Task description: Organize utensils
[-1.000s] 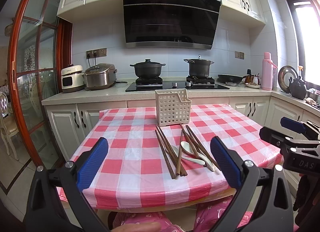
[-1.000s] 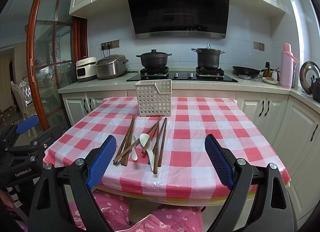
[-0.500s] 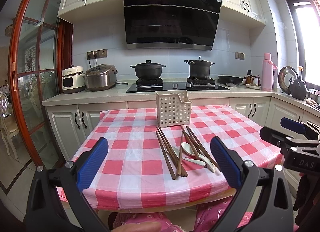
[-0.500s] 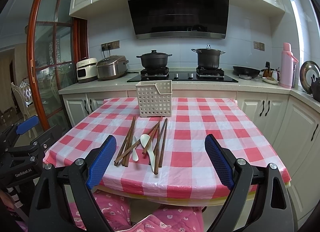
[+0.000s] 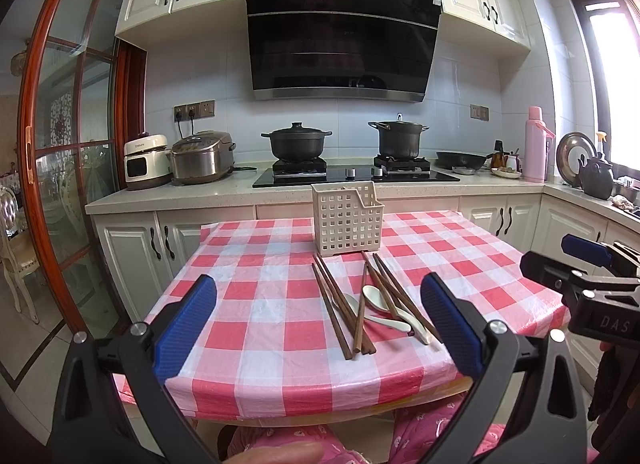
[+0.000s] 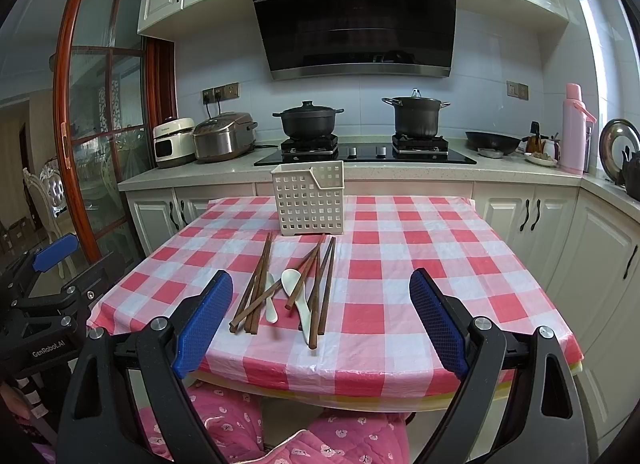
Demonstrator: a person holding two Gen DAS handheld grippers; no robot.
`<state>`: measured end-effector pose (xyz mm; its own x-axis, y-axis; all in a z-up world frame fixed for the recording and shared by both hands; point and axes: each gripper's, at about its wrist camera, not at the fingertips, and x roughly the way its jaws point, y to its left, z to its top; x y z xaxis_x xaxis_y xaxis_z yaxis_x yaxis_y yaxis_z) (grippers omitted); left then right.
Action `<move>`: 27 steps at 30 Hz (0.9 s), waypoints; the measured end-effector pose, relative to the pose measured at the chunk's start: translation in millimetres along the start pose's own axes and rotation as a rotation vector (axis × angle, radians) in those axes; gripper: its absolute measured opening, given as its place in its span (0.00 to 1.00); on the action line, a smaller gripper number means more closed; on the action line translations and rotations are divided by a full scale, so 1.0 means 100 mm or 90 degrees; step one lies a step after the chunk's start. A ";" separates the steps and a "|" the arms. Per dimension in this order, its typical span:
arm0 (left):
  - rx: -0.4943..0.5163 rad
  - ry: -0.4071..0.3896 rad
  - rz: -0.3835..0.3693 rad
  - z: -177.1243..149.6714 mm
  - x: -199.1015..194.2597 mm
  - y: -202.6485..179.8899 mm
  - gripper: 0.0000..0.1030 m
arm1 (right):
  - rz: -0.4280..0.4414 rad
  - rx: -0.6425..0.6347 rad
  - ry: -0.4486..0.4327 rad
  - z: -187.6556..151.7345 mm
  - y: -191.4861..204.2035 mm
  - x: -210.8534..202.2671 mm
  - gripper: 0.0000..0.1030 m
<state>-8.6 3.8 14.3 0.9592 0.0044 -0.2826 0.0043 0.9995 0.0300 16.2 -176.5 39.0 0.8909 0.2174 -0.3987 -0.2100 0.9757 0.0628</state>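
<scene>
at frame centre, crossed brown wooden chopsticks (image 6: 260, 284) pin white ceramic spoons (image 6: 298, 292); both spread-jawed, empty grippers, left gripper (image 5: 318, 320) and right gripper (image 6: 322, 314), risk scattering them.

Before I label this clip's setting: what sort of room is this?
A home kitchen, most likely: a range hood over a stove with two black pots, a rice cooker on the counter, and a checked-cloth table.
</scene>
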 end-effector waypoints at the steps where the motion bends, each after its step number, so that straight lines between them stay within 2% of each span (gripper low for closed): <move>1: 0.000 0.000 0.000 0.00 -0.01 0.00 0.96 | 0.000 0.000 0.000 0.00 0.00 0.00 0.82; 27: 0.003 -0.010 0.005 0.08 -0.06 0.05 0.96 | 0.002 0.004 -0.001 0.01 0.02 -0.01 0.82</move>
<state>-11.7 8.6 24.0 0.9636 0.0119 -0.2670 -0.0022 0.9993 0.0367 15.1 -174.4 40.4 0.8910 0.2213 -0.3964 -0.2107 0.9750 0.0706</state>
